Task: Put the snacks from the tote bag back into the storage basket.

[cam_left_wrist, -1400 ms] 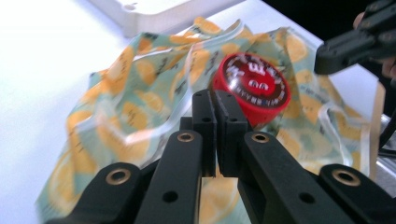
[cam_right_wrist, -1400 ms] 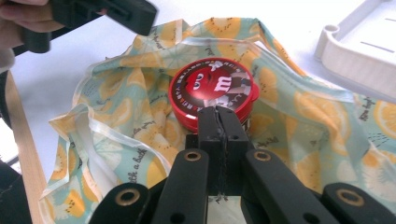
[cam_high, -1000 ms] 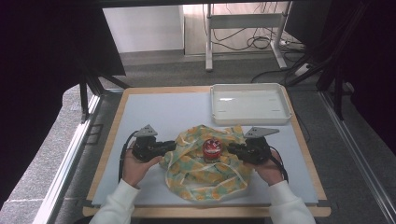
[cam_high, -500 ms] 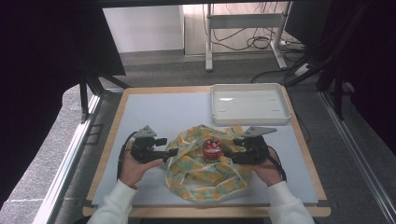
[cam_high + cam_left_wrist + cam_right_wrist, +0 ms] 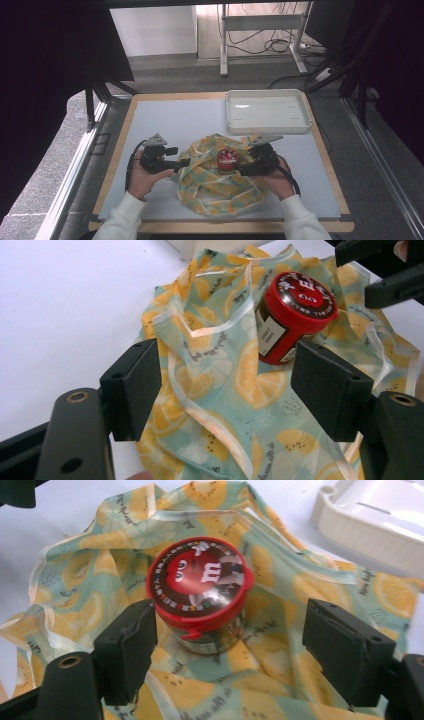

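Cloth (image 5: pixel 217 182) w/ a lemon print on pale green lies crumpled at the near-centre of the table (image 5: pixel 165 117), and a small jar (image 5: pixel 226 160) w/ a red lid stands upright on it, a bit toward 12 o'clock from the cloth's middle. Left gripper (image 5: pixel 184 162) sits at 9 o'clock of the jar, at the cloth's edge; right gripper (image 5: pixel 241 171) sits at 3 o'clock, over the cloth, just beside the jar.

Left gripper view: jaws spread wide, just been opening; a ridge of cloth (image 5: pixel 215 380) runs between the pads, pads not pressing on it. Jar (image 5: pixel 292 315) stands beyond the right pad, toward 1 o'clock, tilted in this view, and the other gripper's jaws show at the top right.

Right gripper view: jaws also spread, just been opening; jar (image 5: pixel 202 597) stands between them, closer to the left pad, which looks to be just beside or brushing the lid rim, can't tell which. Right pad is well apart from it. Cloth (image 5: pixel 300 590) folds up around the jar.

White tray (image 5: pixel 266 110) lies at 1 o'clock of the cloth, near the table's far right corner, close to the cloth's tip.
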### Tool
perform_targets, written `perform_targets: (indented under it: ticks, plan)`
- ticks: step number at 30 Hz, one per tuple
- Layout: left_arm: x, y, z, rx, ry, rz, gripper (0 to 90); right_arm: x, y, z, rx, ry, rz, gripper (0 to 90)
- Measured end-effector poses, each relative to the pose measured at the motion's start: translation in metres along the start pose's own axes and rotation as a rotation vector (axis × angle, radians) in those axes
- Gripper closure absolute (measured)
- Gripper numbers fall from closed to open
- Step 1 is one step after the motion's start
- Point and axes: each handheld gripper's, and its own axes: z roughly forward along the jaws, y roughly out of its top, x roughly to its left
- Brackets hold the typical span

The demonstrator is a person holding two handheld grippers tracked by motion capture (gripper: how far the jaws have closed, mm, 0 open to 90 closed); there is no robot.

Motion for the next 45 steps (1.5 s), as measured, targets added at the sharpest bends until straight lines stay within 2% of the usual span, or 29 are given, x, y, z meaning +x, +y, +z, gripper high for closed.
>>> perform_targets:
  ticks: [10,14,18,26,28,30,36,41,45]
  plan:
    - [-0.001,0.000,-0.002,-0.015,0.011,-0.005,28.8,0.016,0.008,0.017,0.042,0.000,-0.028,18.6]
    - [0.000,-0.001,-0.002,-0.012,0.016,-0.008,28.8,0.022,0.011,0.026,0.065,-0.022,-0.031,18.0]
    - [-0.002,-0.001,-0.003,-0.030,0.022,-0.001,29.4,0.025,0.013,0.034,0.100,-0.042,-0.021,16.4]
    - [-0.004,-0.003,-0.001,-0.018,0.022,0.006,29.0,0.029,0.014,0.059,0.155,-0.066,-0.010,15.6]
    - [-0.004,-0.003,-0.002,-0.018,0.021,0.004,28.9,0.031,0.014,0.064,0.164,-0.081,-0.019,16.8]
    - [-0.003,-0.003,-0.003,-0.014,0.017,0.001,28.6,0.032,0.015,0.065,0.155,-0.112,-0.033,22.0]
    - [-0.003,-0.004,-0.003,-0.003,0.012,-0.003,28.0,0.030,0.015,0.064,0.148,-0.097,-0.021,23.6]
    - [-0.002,-0.005,-0.003,-0.001,0.009,-0.006,27.7,0.027,0.015,0.062,0.145,-0.067,-0.012,23.8]
    - [-0.002,-0.005,-0.004,-0.018,0.022,-0.006,28.1,0.027,0.016,0.054,0.120,-0.045,-0.010,23.9]
